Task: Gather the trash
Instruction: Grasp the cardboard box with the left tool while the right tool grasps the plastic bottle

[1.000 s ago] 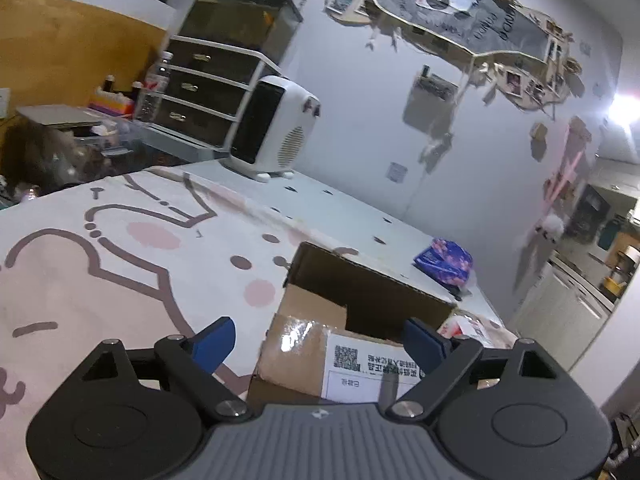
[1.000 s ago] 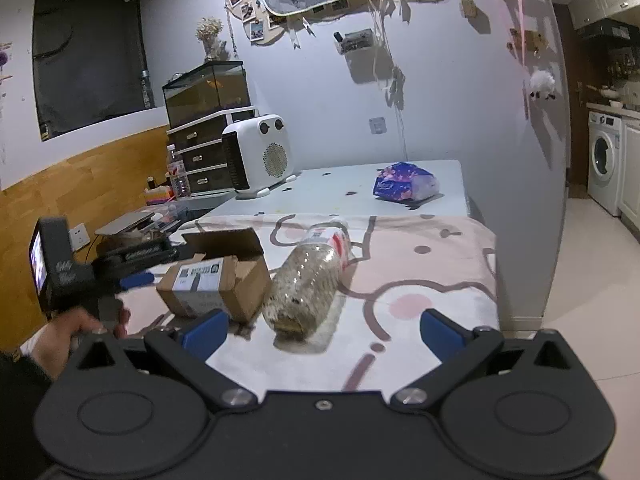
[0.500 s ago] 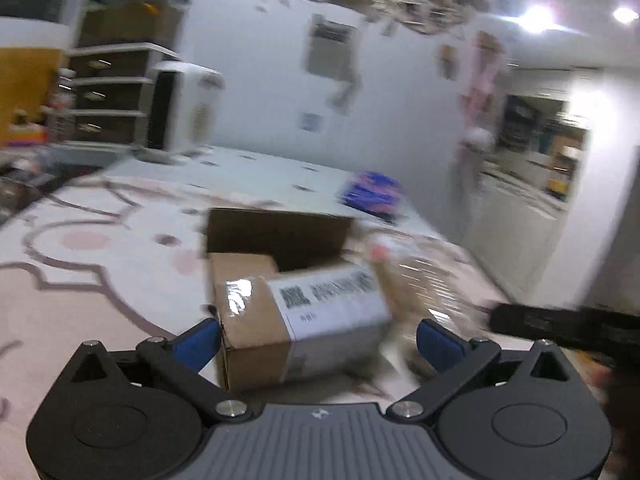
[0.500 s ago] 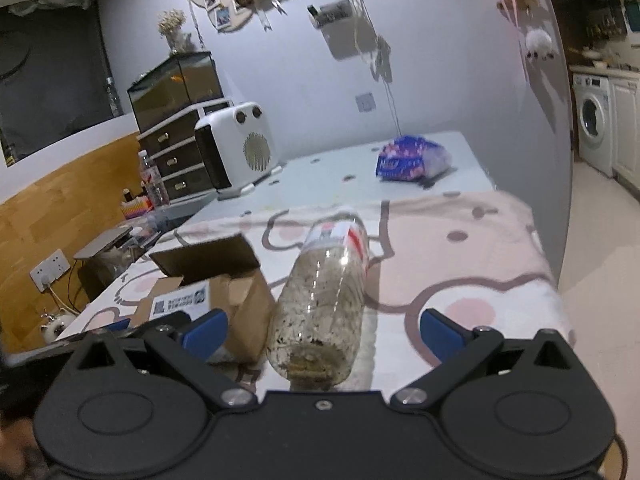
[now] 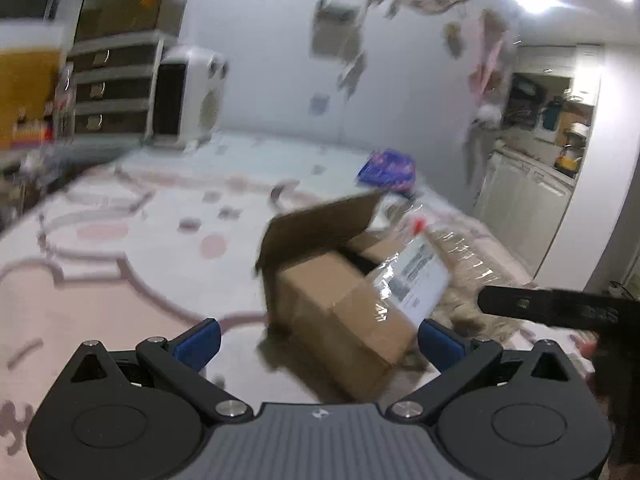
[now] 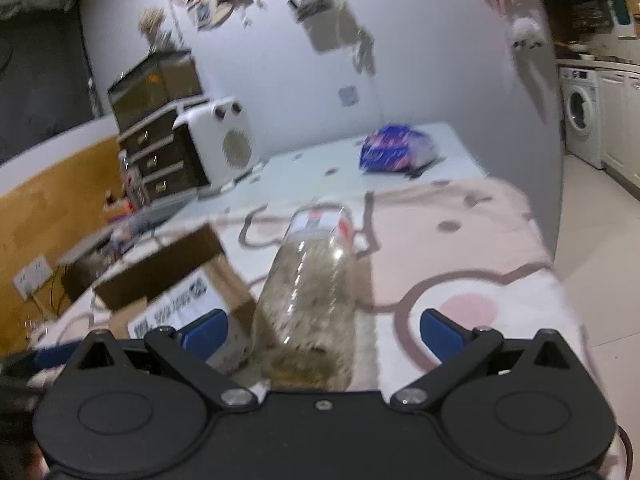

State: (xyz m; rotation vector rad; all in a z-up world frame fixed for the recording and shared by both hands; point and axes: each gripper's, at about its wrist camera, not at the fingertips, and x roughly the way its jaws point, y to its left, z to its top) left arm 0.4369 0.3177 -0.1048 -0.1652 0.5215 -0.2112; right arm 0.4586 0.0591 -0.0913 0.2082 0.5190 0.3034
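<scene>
Bottle [image 6: 316, 292] is lying on the pink-patterned cloth [image 6: 472, 240], long axis running straight away, base nearest, dead ahead between the right gripper [image 6: 322, 328]'s wide, untouching jaws. Left gripper [image 5: 318, 340], jaws just opened wide, is facing the cardboard box [image 5: 348, 300] just left of that bottle, gripping nothing. I'm counting 1 bottle, 1 box, 1 blue packet [image 6: 394, 152] far back.

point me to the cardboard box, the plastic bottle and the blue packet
cardboard box [image 5: 328, 300], left wrist view, top face.
plastic bottle [image 6: 312, 288], right wrist view, middle of its body.
blue packet [image 6: 394, 152], right wrist view, its front.
</scene>
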